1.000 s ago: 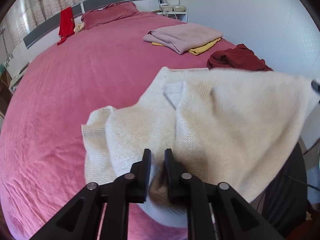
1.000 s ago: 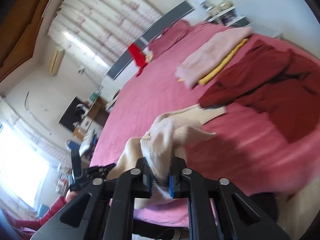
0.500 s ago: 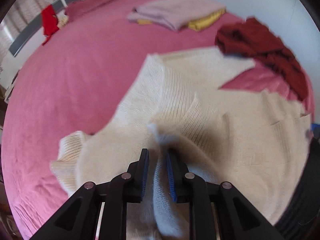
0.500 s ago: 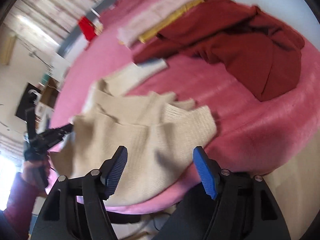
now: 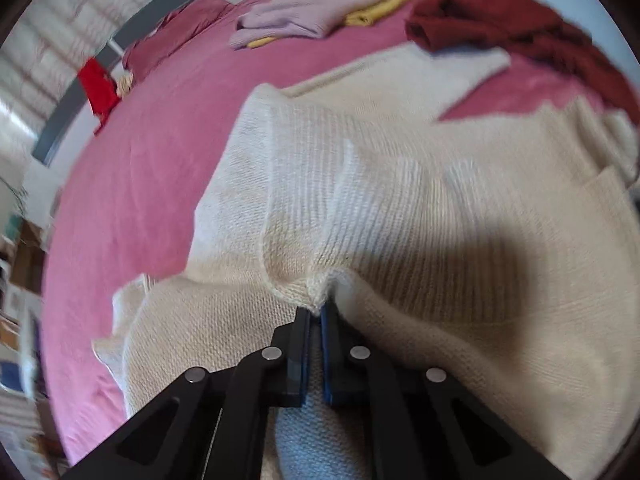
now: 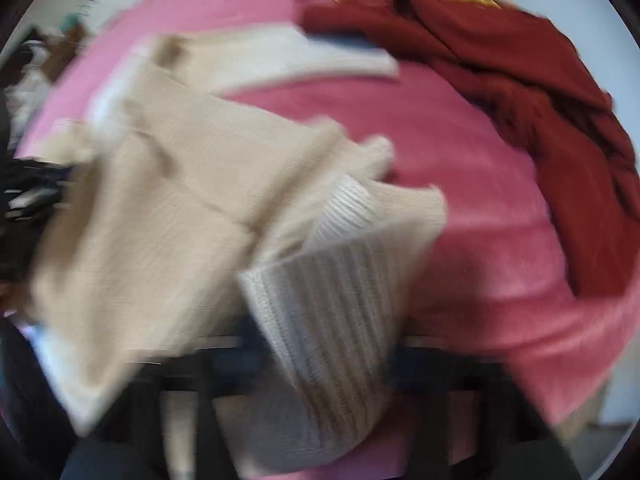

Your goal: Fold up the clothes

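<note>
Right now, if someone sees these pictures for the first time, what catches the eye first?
First, the big cream sweater spread over the near part of the pink bed, with the left gripper shut on a pinch of its knit. Next, the dark red garment crumpled at the right side of the bed, and the folded pink and yellow pile farther back.

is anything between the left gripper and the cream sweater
No. The left gripper is already shut on a pinch of the cream sweater, which lies spread on the pink bedspread; nothing sits between them.
</note>
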The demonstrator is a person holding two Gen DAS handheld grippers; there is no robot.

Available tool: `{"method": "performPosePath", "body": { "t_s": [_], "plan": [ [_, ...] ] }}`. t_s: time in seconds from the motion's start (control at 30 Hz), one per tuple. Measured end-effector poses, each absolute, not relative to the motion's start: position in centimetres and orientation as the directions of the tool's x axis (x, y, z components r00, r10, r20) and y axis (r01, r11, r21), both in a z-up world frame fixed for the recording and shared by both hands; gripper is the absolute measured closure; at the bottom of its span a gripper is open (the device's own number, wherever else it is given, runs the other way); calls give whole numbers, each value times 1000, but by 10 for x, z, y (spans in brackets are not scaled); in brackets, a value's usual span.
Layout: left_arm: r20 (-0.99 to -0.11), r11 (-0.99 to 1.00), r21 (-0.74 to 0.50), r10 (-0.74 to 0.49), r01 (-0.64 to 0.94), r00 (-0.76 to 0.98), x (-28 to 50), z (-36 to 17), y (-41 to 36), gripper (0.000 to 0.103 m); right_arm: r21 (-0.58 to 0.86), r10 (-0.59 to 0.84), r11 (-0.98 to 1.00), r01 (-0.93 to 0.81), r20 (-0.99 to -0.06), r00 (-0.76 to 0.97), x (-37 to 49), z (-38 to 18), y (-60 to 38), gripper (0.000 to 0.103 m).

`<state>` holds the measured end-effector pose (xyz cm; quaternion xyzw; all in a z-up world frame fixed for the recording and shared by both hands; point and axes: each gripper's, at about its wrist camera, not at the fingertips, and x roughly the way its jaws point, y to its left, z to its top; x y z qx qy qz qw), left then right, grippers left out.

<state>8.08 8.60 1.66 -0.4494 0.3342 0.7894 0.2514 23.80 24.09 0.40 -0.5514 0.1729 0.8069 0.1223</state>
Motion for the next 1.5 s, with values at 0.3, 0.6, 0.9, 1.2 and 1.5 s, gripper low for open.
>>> {"method": "performPosePath", "body": {
  "t_s": [0.3,0.6,0.9,1.2,1.5],
  "plan": [
    [-848,-746,23,338,-666,-408,102,95,10,100,565,-272,-737,-372,-751,-602,298,43,257,85],
    [-804,-756,-102,445,-646,-394,166,144,-81,100,751,-458,-620,-224,-579,-674,350,110,229,85],
    [-855,-805,-78,357,-589,-375,181,125,-121,99,368,-138,-811,-456,-876,-462,327,106,218,60],
    [-847,-931,30,169,-363,-503,68,89,-150,89,418,-156,-821,-390,-821,-550,178,110,227,13],
    [-915,-935,50,98,-352,-391,13,24,-113,89,335,-170,-881,-334,-883,-437,34,48,220,14]
  ]
}}
